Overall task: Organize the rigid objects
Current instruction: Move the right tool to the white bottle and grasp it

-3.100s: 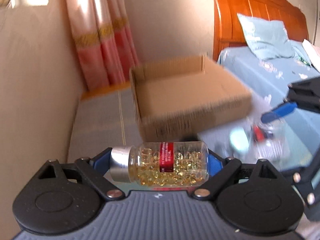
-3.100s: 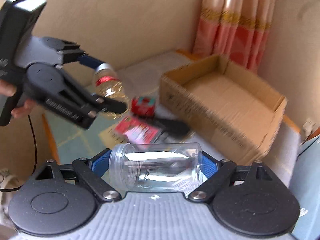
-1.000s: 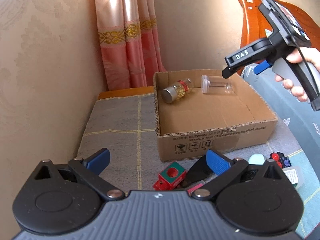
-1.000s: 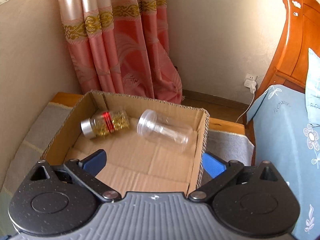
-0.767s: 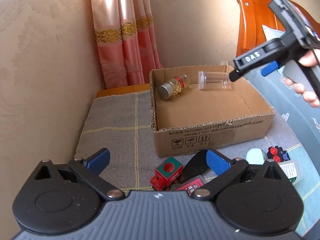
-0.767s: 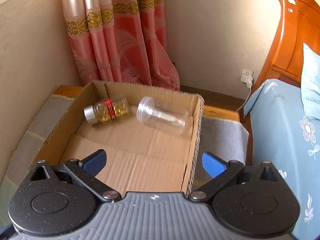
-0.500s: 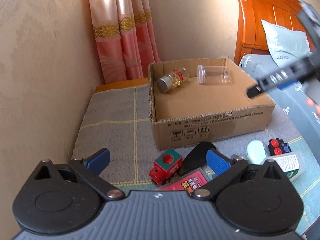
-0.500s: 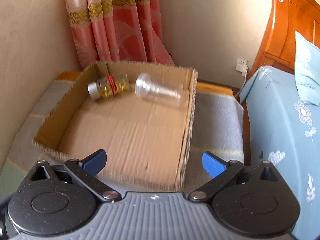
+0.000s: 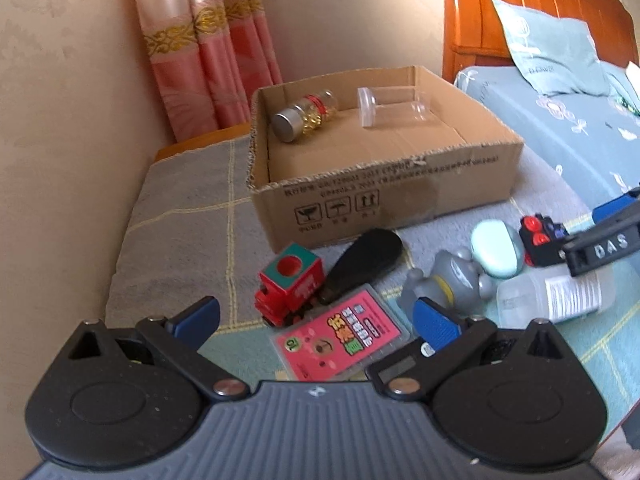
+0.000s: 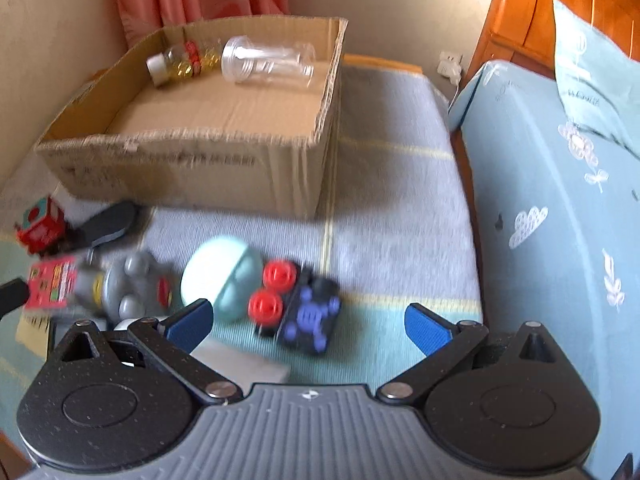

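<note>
A cardboard box (image 9: 384, 196) (image 10: 188, 160) holds a capsule bottle (image 9: 306, 116) (image 10: 180, 60) and a clear plastic jar (image 9: 394, 106) (image 10: 268, 62), both lying on their sides. In front of the box lie a red toy block (image 9: 292, 280), a black oval case (image 9: 364, 258), a pink card (image 9: 344, 338), a grey toy figure (image 9: 444, 280) (image 10: 128, 284), a mint round case (image 9: 498, 252) (image 10: 222, 274), a black toy with red knobs (image 10: 298, 308) and a white bottle (image 9: 556, 294). My left gripper (image 9: 316, 318) is open above the pink card. My right gripper (image 10: 308, 320) is open over the black toy.
A grey checked mat (image 9: 188, 216) covers the surface under everything. A bed with a blue sheet (image 10: 560, 200) and an orange headboard (image 9: 520, 8) stands on the right. Pink curtains (image 9: 204, 40) hang behind the box, and a wall runs along the left.
Both grippers let go of the capsule bottle and the clear jar in the box, then pulled back and lowered toward the loose items in front of it. The right view is motion-blurred.
</note>
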Demonstrator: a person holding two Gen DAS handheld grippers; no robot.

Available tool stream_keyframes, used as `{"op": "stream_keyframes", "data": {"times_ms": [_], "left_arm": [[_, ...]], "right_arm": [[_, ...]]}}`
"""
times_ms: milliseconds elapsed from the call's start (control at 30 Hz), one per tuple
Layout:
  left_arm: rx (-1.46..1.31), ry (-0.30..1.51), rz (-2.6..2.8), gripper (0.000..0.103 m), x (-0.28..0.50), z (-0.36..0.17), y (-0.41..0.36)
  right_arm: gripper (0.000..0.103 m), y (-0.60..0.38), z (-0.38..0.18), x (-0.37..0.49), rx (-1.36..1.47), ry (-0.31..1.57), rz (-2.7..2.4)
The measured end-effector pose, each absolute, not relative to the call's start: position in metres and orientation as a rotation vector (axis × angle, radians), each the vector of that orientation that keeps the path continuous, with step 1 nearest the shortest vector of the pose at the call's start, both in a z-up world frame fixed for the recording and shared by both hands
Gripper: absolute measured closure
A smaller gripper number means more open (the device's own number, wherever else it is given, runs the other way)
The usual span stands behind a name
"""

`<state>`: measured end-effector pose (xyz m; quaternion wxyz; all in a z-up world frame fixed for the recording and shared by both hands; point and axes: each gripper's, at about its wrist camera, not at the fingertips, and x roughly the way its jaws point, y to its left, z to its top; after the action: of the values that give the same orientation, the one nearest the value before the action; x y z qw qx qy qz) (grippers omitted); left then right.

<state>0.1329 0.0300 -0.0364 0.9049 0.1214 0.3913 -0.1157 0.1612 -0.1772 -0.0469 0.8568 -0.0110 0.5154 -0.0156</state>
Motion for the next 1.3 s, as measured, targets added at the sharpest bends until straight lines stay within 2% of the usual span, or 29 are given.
{"op": "stream_keyframes", "data": {"times_ms": [300, 667, 1300], "left_arm": [[0.243, 0.798, -0.229, 0.001, 0.129, -0.039, 0.037], [0.229, 0.816, -0.251, 0.001, 0.123, -0.048, 0.045], [0.297, 0.855, -0.396, 0.001, 0.124, -0.074, -0.025]], "right_arm": [[0.0, -0.162, -0.032, 0.126, -0.021, 1.043, 0.077], [0.0, -0.084, -0.055, 0.108, -0.31, 1.008, 0.187], [0.0, -0.156, -0.081, 0.065, -0.233, 1.033, 0.218]]}}
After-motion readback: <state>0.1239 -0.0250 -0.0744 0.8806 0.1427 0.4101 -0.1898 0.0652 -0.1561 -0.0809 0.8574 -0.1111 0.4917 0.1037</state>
